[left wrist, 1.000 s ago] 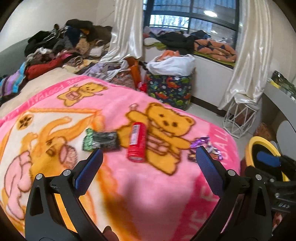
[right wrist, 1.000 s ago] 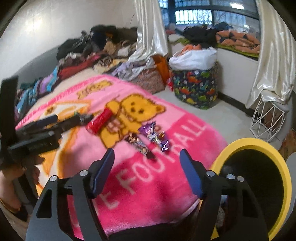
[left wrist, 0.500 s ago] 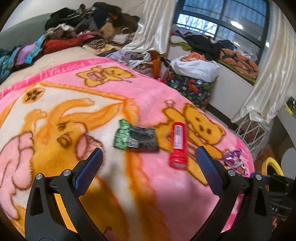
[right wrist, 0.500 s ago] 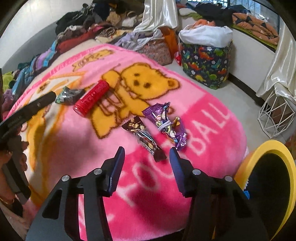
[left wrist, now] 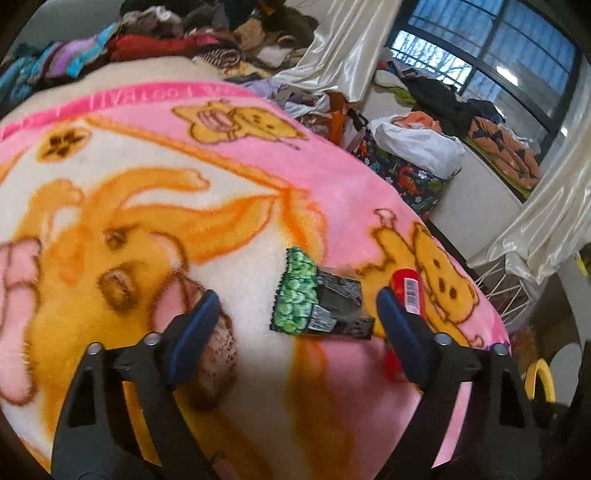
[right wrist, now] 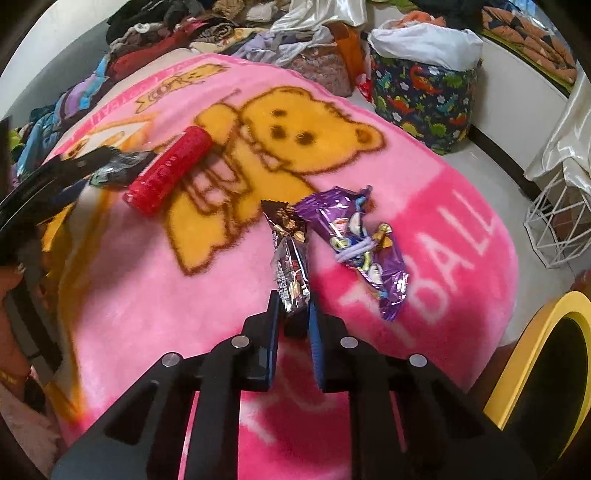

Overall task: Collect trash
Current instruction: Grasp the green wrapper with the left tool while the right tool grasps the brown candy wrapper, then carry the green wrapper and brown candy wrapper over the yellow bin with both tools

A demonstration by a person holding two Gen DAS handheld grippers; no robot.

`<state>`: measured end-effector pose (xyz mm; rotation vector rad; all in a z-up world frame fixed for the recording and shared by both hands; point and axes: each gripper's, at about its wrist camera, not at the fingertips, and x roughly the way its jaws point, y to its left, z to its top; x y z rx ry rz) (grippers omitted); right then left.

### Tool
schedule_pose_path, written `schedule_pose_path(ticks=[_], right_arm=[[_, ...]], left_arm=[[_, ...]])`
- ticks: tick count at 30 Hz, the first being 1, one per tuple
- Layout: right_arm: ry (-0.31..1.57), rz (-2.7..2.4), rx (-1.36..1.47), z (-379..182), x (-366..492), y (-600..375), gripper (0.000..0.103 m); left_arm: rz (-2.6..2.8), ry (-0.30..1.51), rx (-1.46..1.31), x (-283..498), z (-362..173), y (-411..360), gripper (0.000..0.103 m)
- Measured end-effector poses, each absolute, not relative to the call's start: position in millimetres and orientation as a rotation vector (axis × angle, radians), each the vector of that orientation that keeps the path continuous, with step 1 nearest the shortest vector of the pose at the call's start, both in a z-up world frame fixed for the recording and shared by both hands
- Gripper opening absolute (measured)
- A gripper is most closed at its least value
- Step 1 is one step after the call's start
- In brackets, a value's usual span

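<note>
Left gripper (left wrist: pixel 295 317): fingers (left wrist: pixel 194 328) apart, having just been narrowing; they straddle the green-and-black wrapper without pressing on it
Green-and-black wrapper (left wrist: pixel 317 302): flat on the pink blanket, between the two left fingers, nearer the right-hand one; green end points away from the camera
Red tube (right wrist: pixel 168 175): lies on the blanket across the yellow bear print, just beside the green-and-black wrapper; in the left wrist view it is partly hidden behind the right-hand finger
Right gripper (right wrist: pixel 293 314): fingers (right wrist: pixel 273 321) nearly together, having just been closing, clamped on the near end of the brown snack-bar wrapper
Brown snack-bar wrapper (right wrist: pixel 288 254): stretches away from the right gripper over the blanket, its far end close to the bear print
Purple wrapper (right wrist: pixel 354 243): crumpled on the pink band with white letters, just beside the brown wrapper, not gripped
Pink blanket (right wrist: pixel 122 295): covers the bed and carries all four pieces of trash
Yellow-rimmed bin (right wrist: pixel 532 350): at the right edge of the right wrist view, beside the bed, dark inside
Dinosaur-print basket (right wrist: pixel 424 99): on the floor beyond the bed, holding a white bundle
Clothes pile (left wrist: pixel 184 33): heaped along the far side of the bed
</note>
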<state>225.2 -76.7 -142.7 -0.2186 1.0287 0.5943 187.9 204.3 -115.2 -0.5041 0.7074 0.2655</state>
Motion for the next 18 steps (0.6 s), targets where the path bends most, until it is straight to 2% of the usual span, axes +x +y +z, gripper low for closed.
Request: schedule_pose_path(ticks=[2, 4, 6, 8, 10, 16, 18], right_arm=[[1.014, 0.613, -0.2, -139.2, 220.1, -78.0, 0.014], [1.002, 0.631, -0.172, -135.0, 213.6, -81.0, 0.014], [0.991, 0.64, -0.144, -131.6, 207.5, -84.8, 0.014], [0.976, 0.638, -0.125, -127.1, 202.5, -87.9, 0.014], [0.956, 0.645, -0.099, -121.8, 196.3, -92.9, 0.014], [0.926, 0.653, -0.034, -114.1, 181.3, -110.0, 0.014], [0.919, 0.651, -0.026, -112.2, 177.5, -113.8, 0.014]], left_arm=[[0.262, 0.721, -0.518, 190.4, -118.3, 205.1, 0.061], [0.255, 0.725, -0.517, 190.8, -119.0, 203.6, 0.043], [0.246, 0.722, -0.51, 189.9, -118.1, 201.8, 0.033], [0.236, 0.714, -0.502, 186.9, -114.9, 198.2, 0.028], [0.22, 0.699, -0.499, 183.8, -111.5, 196.5, 0.018], [0.174, 0.654, -0.458, 169.1, -95.9, 179.0, 0.004], [0.16, 0.645, -0.448, 164.9, -91.3, 173.0, 0.003]])
